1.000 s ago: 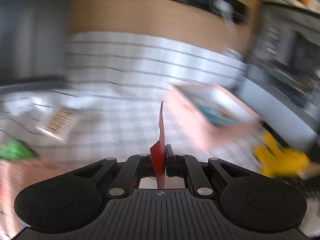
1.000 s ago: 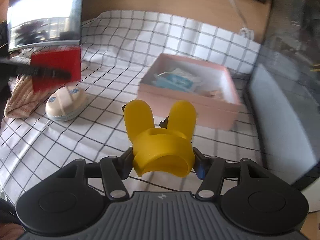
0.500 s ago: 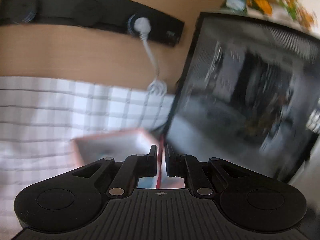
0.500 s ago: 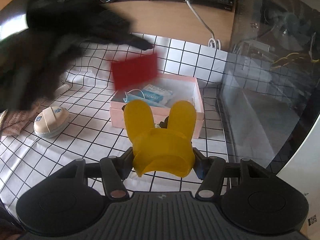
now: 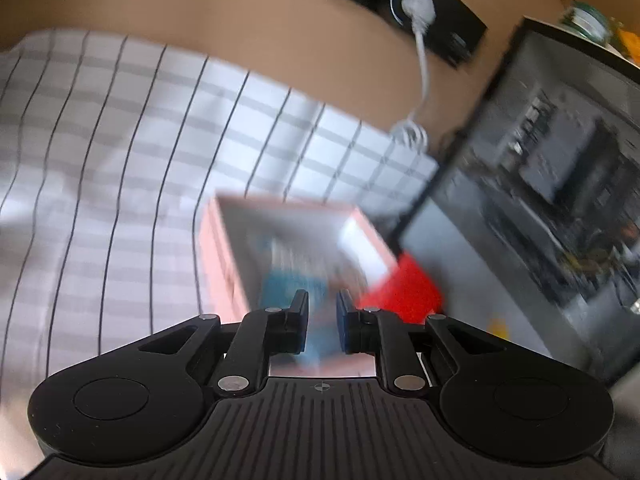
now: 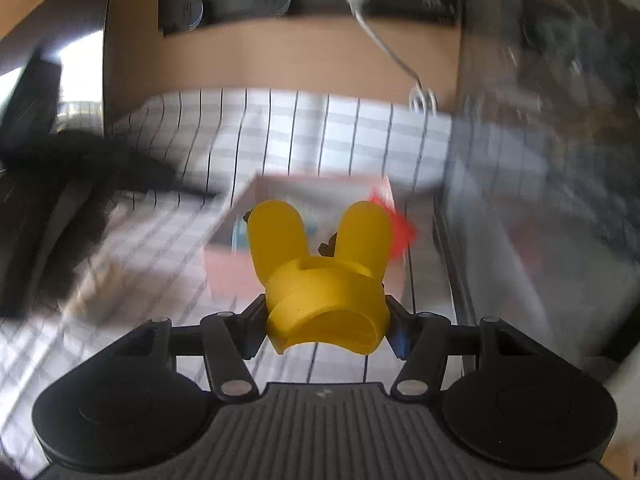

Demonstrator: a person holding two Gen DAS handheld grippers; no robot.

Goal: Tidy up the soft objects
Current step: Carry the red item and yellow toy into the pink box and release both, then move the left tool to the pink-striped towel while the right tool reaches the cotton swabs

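My left gripper (image 5: 322, 322) is open and empty, just above the near side of the pink box (image 5: 218, 260). A flat red piece (image 5: 402, 290) is loose at the box's right rim, blurred. Blue-and-white packets (image 5: 294, 276) lie inside the box. My right gripper (image 6: 326, 312) is shut on a yellow soft toy with two ears (image 6: 324, 276), held above the table in front of the pink box (image 6: 228, 268). The red piece (image 6: 394, 226) shows at that box's right edge, behind the toy's right ear.
A white checked cloth (image 5: 100, 160) covers the table. A dark glass-fronted appliance (image 5: 540, 208) stands right of the box. A socket strip with a white cable (image 5: 418, 52) runs along the wooden back wall. The left arm (image 6: 80, 184) shows as a dark blur over the left of the table.
My left gripper has opened and let go of the red piece, which now drops at the box's right rim. My right gripper has moved closer to the box with the yellow toy.
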